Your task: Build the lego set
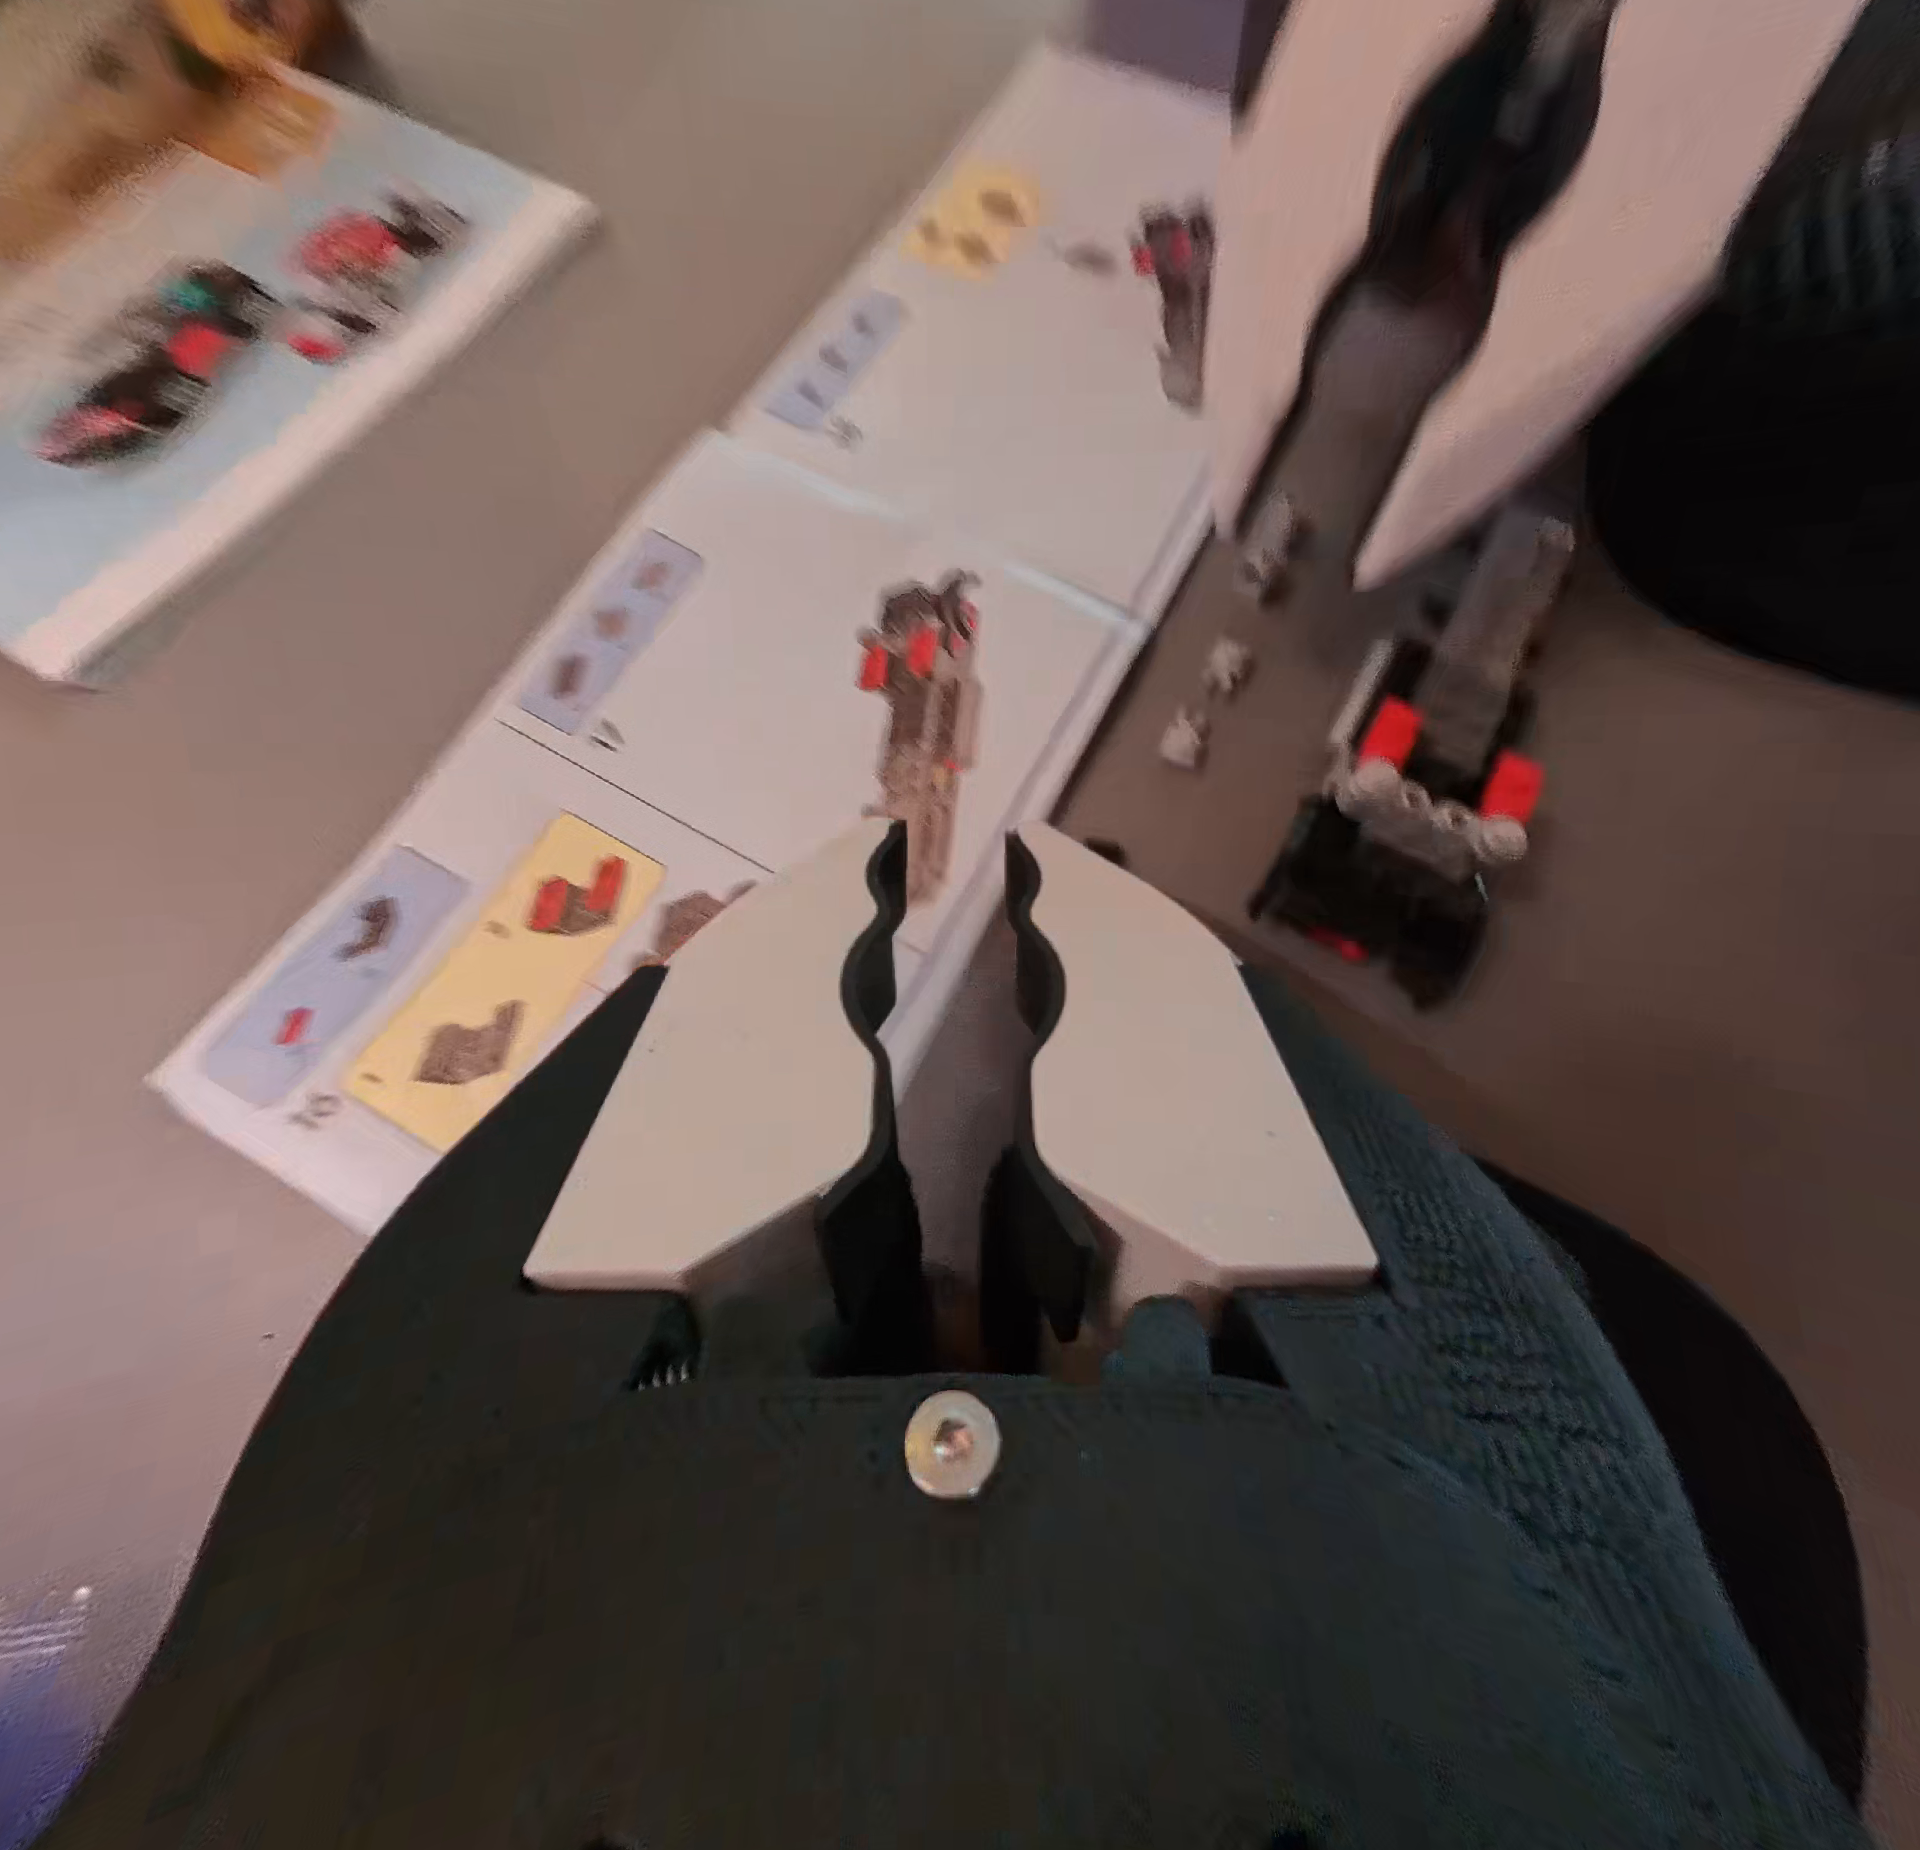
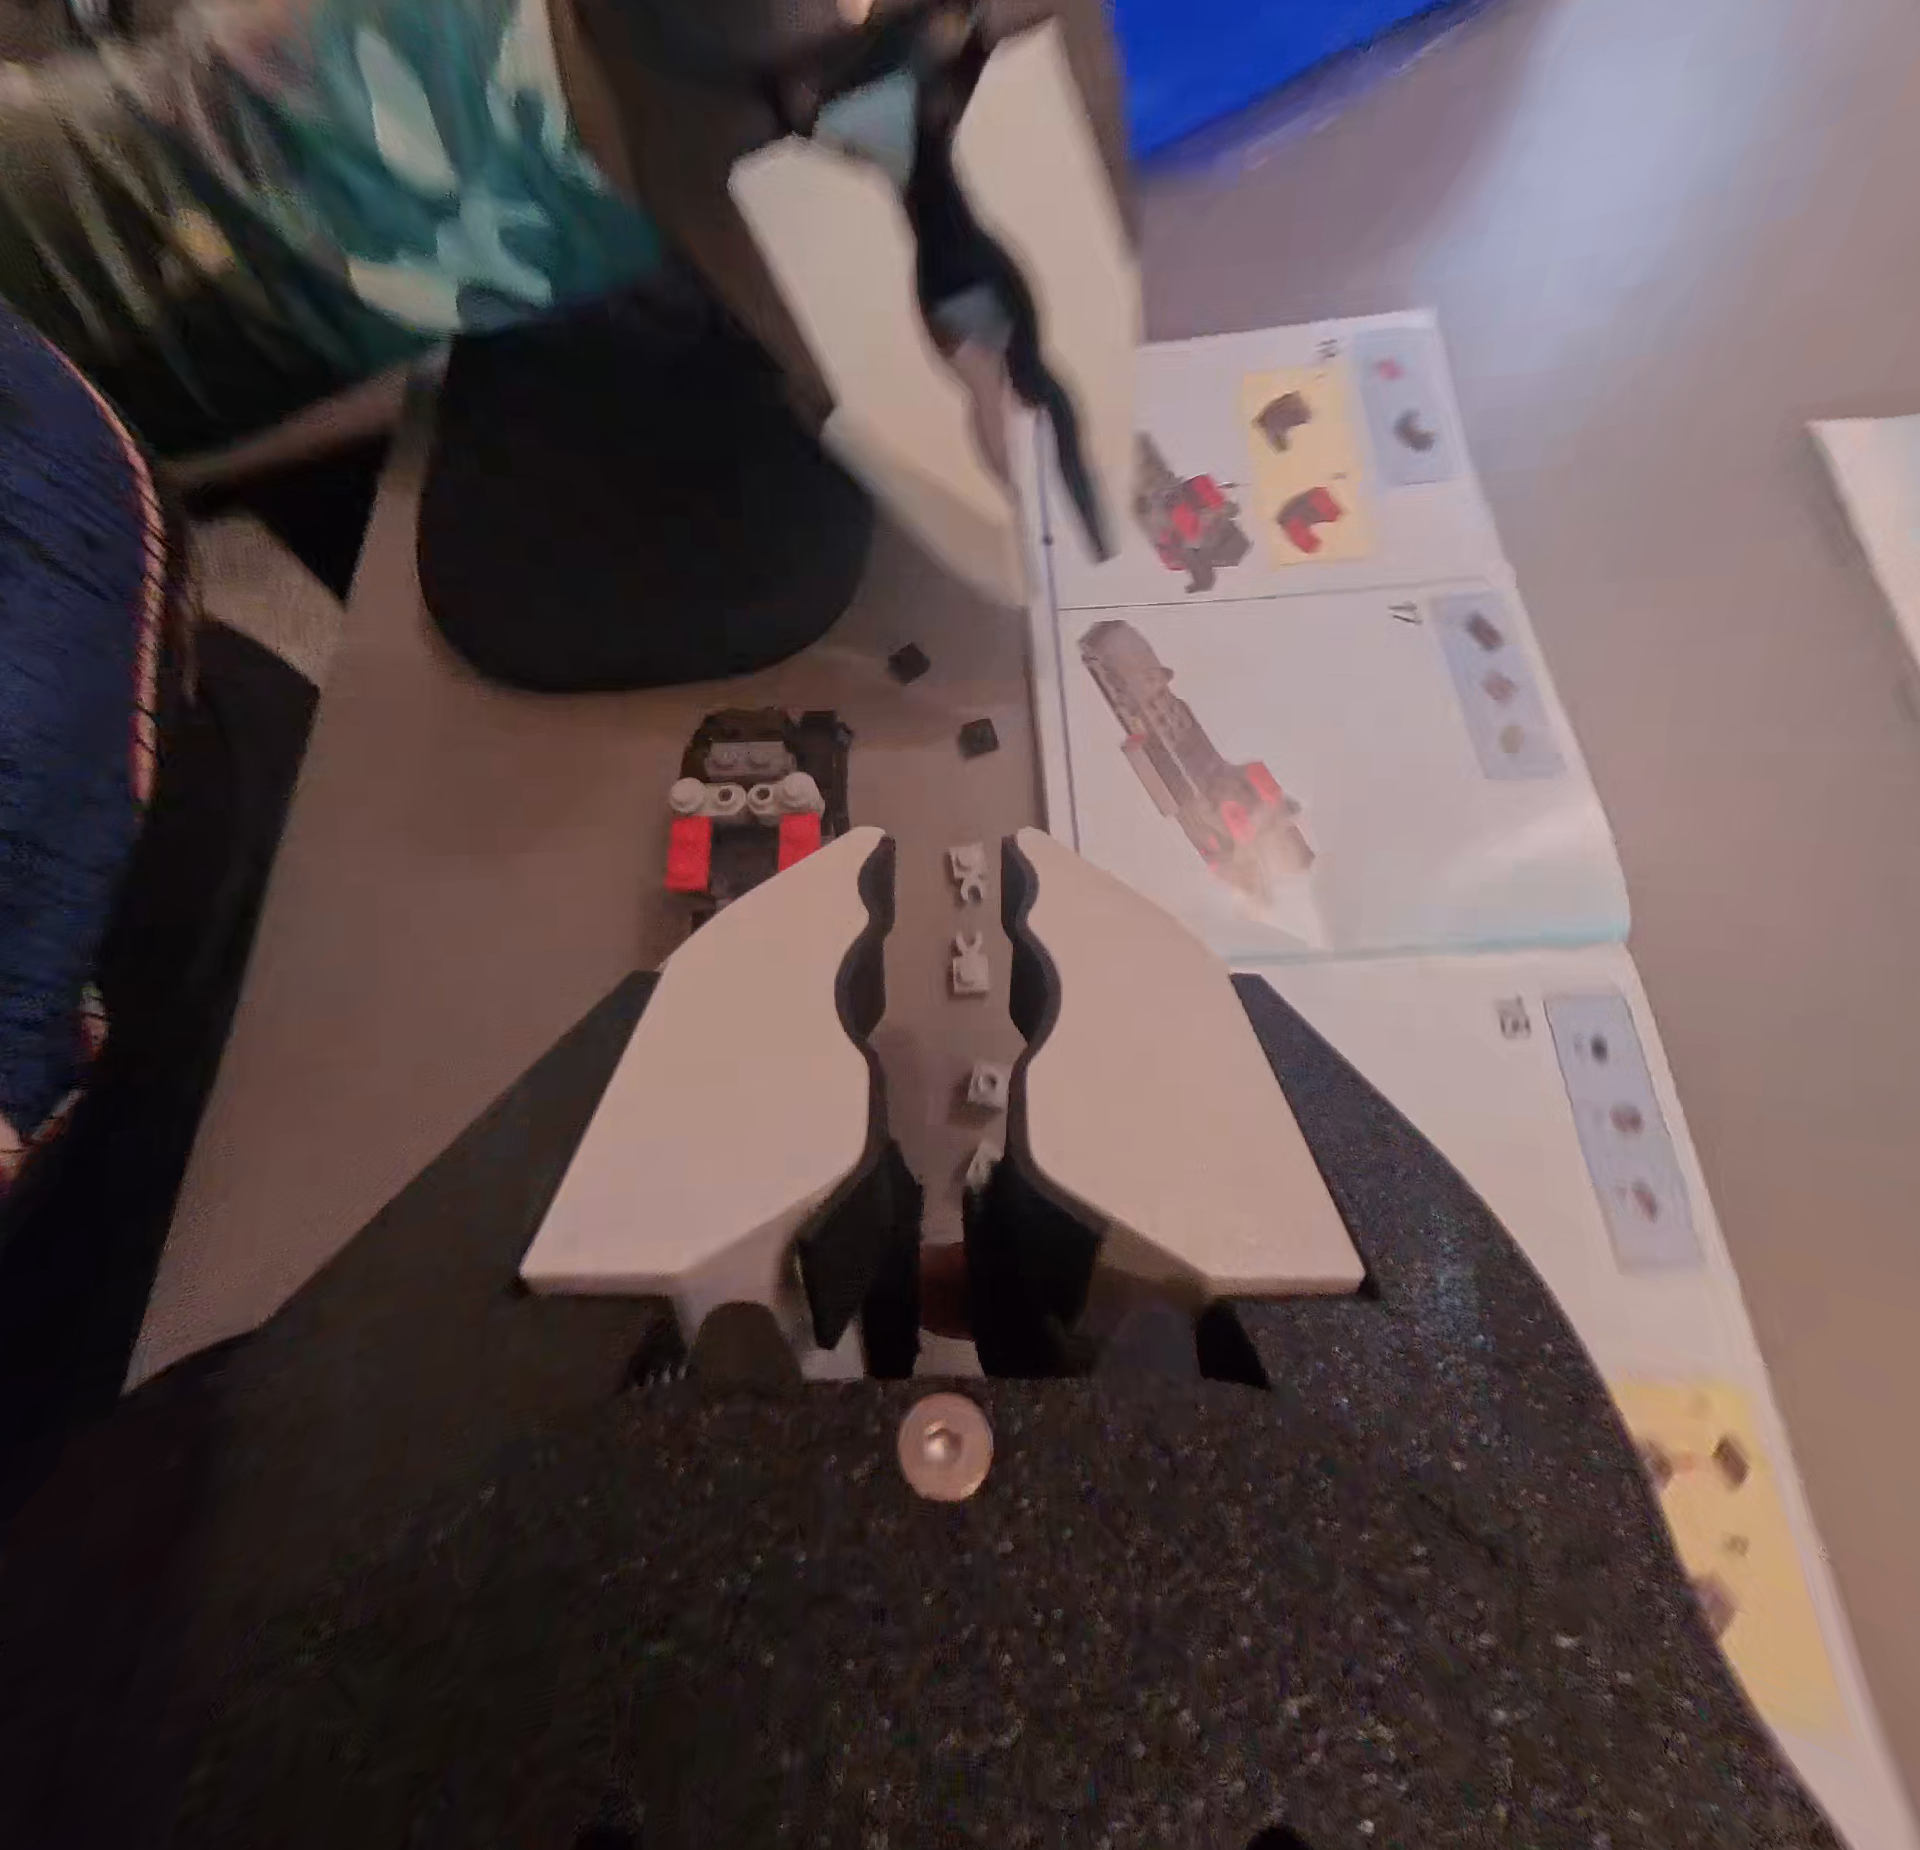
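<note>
Hovering with fingers apart and empty, your right gripper (image 2: pixel 948 844) straddles a row of small grey pieces (image 2: pixel 968 969) running along its axis; the model (image 2: pixel 750 813) sits just left. Your left gripper (image 1: pixel 951 839), also parted, hangs over the instruction booklet (image 1: pixel 790 595).

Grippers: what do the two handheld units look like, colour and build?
Both match. The left gripper and right gripper each have two pale beige wedge-shaped fingers with wavy black inner pads, set in a black, rough-textured printed body. One silver socket-head screw sits centred below the fingers. No cables or markings show.
</note>
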A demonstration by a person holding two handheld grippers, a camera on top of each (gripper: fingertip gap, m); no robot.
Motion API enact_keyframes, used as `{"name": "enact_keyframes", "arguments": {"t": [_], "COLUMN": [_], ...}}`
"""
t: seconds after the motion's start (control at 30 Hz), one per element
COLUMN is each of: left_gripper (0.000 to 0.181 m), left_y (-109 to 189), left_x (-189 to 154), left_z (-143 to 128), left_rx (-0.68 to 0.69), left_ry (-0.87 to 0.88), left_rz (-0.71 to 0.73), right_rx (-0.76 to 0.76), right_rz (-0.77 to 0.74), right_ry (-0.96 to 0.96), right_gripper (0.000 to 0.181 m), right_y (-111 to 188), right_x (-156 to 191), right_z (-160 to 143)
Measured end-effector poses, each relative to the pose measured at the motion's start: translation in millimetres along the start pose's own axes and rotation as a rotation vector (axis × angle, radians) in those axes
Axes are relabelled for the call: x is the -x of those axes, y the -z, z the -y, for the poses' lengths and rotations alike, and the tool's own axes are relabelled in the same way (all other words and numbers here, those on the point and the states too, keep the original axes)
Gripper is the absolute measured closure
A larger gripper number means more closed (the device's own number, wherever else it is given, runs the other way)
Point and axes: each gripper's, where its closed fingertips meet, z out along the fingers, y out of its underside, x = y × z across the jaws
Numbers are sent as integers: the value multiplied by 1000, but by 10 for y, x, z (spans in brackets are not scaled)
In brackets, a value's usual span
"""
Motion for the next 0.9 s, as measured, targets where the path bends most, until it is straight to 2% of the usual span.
{"name": "enact_keyframes", "arguments": {"t": [0.1,0.17,0.23,0.33,0.47,0.73,0.8,0.9], "left_gripper": [157,157,155,152,151,150,150,150], "left_y": [215,447,607,704,671,666,668,639], "left_x": [142,57,1,42,25,15,13,-18], "left_z": [372,625,696,692,674,671,671,663], "left_rx": [-318,-579,-721,-763,-739,-736,-737,-717], "left_ry": [64,88,110,116,91,84,83,64], "left_rz": [51,-26,-101,-105,-94,-96,-99,-107], "right_rx": [111,169,208,254,302,291,278,214], "right_rz": [54,83,110,121,102,90,78,21], "right_ry": [88,125,151,165,196,209,203,149], "right_gripper": [167,170,171,169,169,173,173,173], "right_y": [-231,-360,-472,-590,-648,-681,-612,-293], "right_x": [-28,-57,-58,-54,-73,-71,-77,-132], "right_z": [106,115,91,20,-73,-94,-92,-60]}}
